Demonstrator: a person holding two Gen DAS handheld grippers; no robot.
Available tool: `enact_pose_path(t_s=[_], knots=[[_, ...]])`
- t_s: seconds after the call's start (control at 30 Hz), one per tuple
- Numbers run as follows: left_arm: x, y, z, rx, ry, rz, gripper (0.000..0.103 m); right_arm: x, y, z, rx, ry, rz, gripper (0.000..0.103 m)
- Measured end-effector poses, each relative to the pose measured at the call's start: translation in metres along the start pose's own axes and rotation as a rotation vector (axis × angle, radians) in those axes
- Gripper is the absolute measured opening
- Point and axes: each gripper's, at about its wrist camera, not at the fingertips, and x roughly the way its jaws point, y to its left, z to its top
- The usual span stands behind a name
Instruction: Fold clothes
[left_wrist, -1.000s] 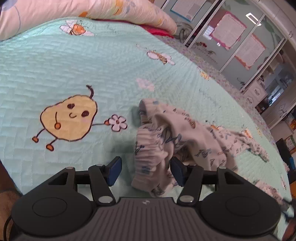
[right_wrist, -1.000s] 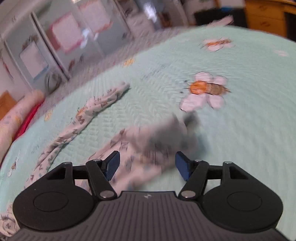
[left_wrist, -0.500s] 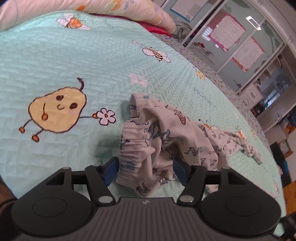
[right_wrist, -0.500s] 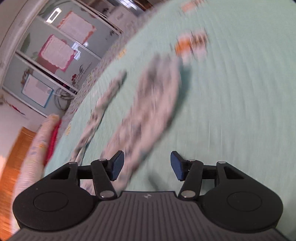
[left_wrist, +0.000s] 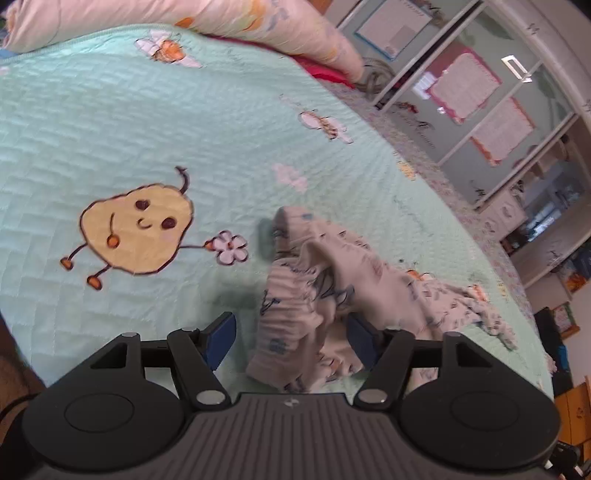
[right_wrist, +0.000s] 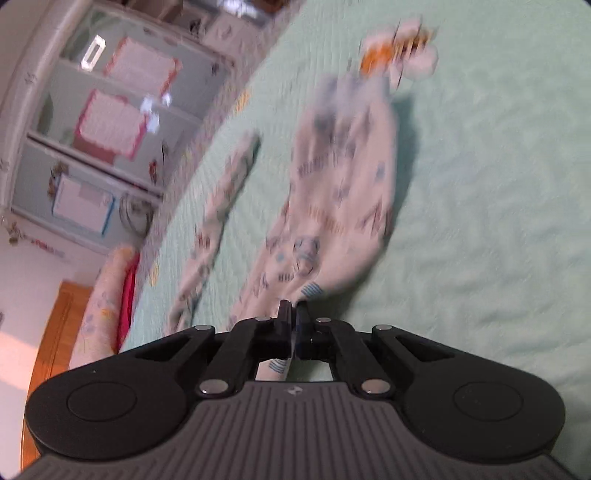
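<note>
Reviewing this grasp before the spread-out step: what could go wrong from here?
1. The right gripper is shut on only a thin edge of the printed pants; a pull could slip it free.
2. The left gripper is open around the bunched waistband; its jaws have just been closing, and may catch several layers.
3. A deep grab may pinch the green quilt too.

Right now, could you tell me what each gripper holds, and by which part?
Right gripper: shut on the pants' leg end. Left gripper: open around the waistband, holding nothing.

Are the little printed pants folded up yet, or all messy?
Still messy: the pants lie bunched and crumpled on the green bedspread, legs trailing apart.
</note>
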Motion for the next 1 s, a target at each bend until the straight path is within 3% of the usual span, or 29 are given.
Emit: enact_pose_path(t_s=[0.03, 0.07, 0.1, 0.17, 0.23, 0.3, 0.33, 0.43, 0.53, 0.63, 0.7, 0.8, 1.0], knots=[[-0.002, -0.004, -0.001, 0.029, 0.003, -0.032, 0.054, -0.013, -0.002, 0.006, 0.003, -0.048, 0.0, 0.0], [-0.004, -0.007, -0.003, 0.057, 0.007, -0.065, 0.037, -0.026, -0.004, 0.011, 0.002, -0.095, -0.002, 0.0], [-0.006, -0.011, -0.004, 0.085, 0.01, -0.095, 0.032, -0.042, -0.006, 0.016, -0.003, -0.144, -0.005, 0.0], [-0.01, -0.017, -0.012, 0.129, 0.018, -0.13, 0.032, -0.069, -0.012, 0.023, -0.015, -0.197, -0.005, 0.001], [-0.013, -0.023, -0.02, 0.169, 0.025, -0.162, 0.041, -0.083, -0.019, 0.024, -0.042, -0.183, -0.024, 0.013], [-0.01, -0.023, -0.024, 0.163, 0.031, -0.156, 0.051, -0.087, -0.027, 0.023, -0.06, -0.143, -0.059, 0.047], [-0.009, -0.023, -0.025, 0.159, 0.033, -0.152, 0.051, -0.088, -0.032, 0.018, -0.047, -0.135, -0.07, 0.049], [-0.005, -0.023, -0.024, 0.14, 0.041, -0.117, 0.061, -0.081, -0.038, -0.004, -0.022, -0.082, -0.058, 0.049], [-0.003, -0.021, -0.023, 0.134, 0.044, -0.097, 0.062, -0.069, -0.023, -0.032, -0.096, -0.025, -0.075, 0.049], [-0.008, -0.027, -0.032, 0.176, 0.069, -0.148, 0.052, -0.063, -0.004, -0.052, -0.204, 0.0, -0.077, 0.049], [-0.011, -0.037, -0.043, 0.265, 0.088, -0.181, 0.024, -0.062, 0.003, -0.058, -0.239, 0.01, -0.073, 0.049], [-0.015, -0.04, -0.057, 0.343, 0.121, -0.198, 0.006, -0.062, 0.006, -0.062, -0.244, 0.025, -0.067, 0.049], [-0.037, -0.018, -0.063, 0.361, 0.112, -0.18, 0.003, -0.069, 0.008, -0.07, -0.264, 0.025, -0.064, 0.049]])
